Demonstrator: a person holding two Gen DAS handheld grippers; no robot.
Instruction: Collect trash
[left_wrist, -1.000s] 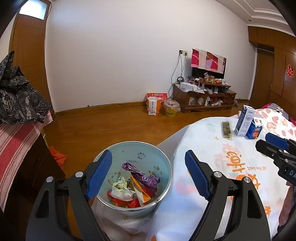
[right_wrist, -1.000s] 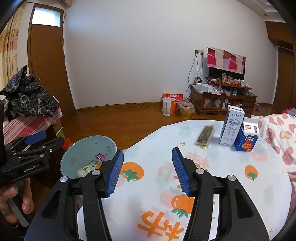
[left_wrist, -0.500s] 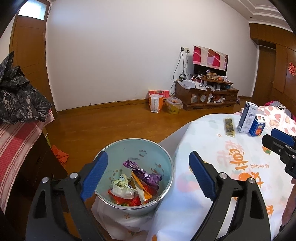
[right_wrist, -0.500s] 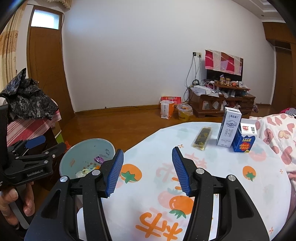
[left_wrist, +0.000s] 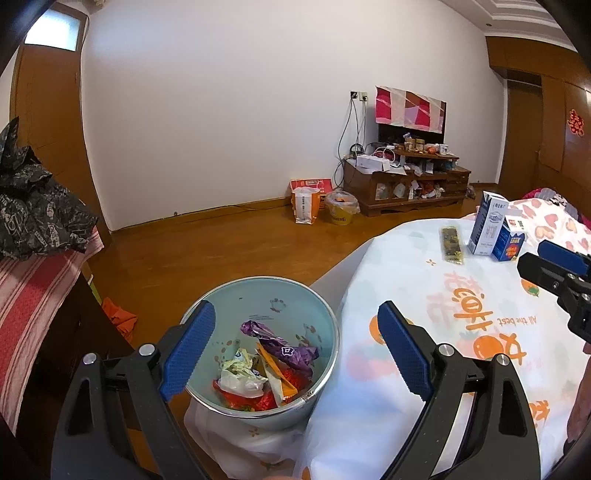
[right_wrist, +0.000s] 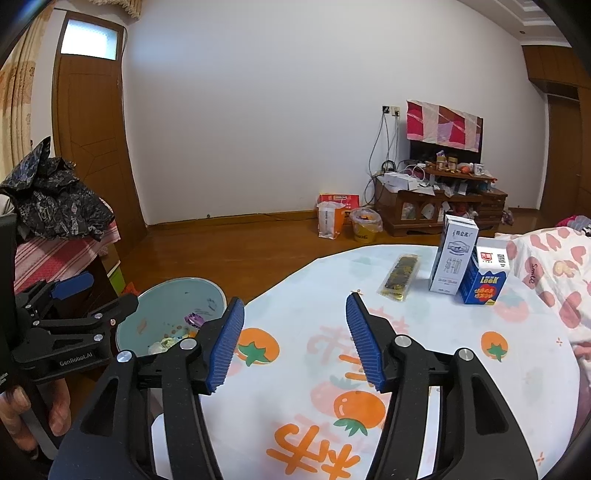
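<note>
bin (left_wrist: 325, 317): on floor at table's left edge, wrappers (left_wrist: 266, 365) inside.
left gripper (left_wrist: 291, 347): over bin, jaws just opened wide, nothing between.
right gripper (right_wrist: 293, 339): jaws apart, empty, above table (right_wrist: 295, 387) front.
packet (right_wrist: 400, 276): flat near far edge; likely next, pinch across its narrow width.
cartons (right_wrist: 467, 271): upright just right of packet; approach from the clear left.
</note>
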